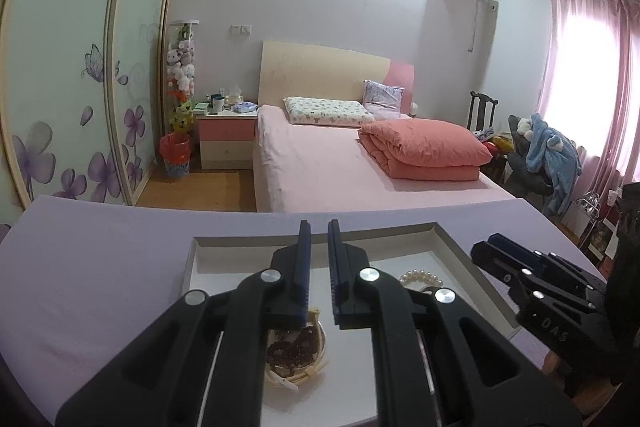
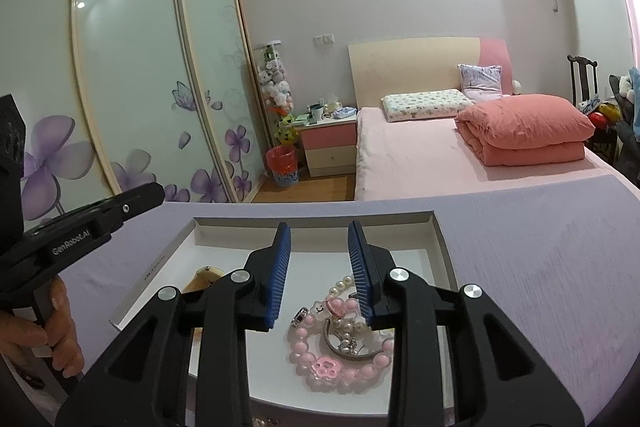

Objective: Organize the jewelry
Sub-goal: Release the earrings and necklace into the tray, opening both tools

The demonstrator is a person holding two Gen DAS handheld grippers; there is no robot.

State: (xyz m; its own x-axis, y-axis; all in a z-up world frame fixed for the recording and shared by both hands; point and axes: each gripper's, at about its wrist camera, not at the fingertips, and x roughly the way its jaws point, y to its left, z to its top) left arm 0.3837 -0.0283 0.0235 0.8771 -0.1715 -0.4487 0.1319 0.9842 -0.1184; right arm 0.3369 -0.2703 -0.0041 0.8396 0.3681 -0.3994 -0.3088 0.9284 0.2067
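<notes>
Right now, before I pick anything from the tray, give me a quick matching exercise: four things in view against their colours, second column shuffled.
Things:
1. bead bracelet with a paw charm
2. pearl bracelet
3. dark bead string
4. tray

Colours:
A. brown
B. white
C. pink
D. cream

Pairs: 1-C, 2-D, 3-A, 4-B
</notes>
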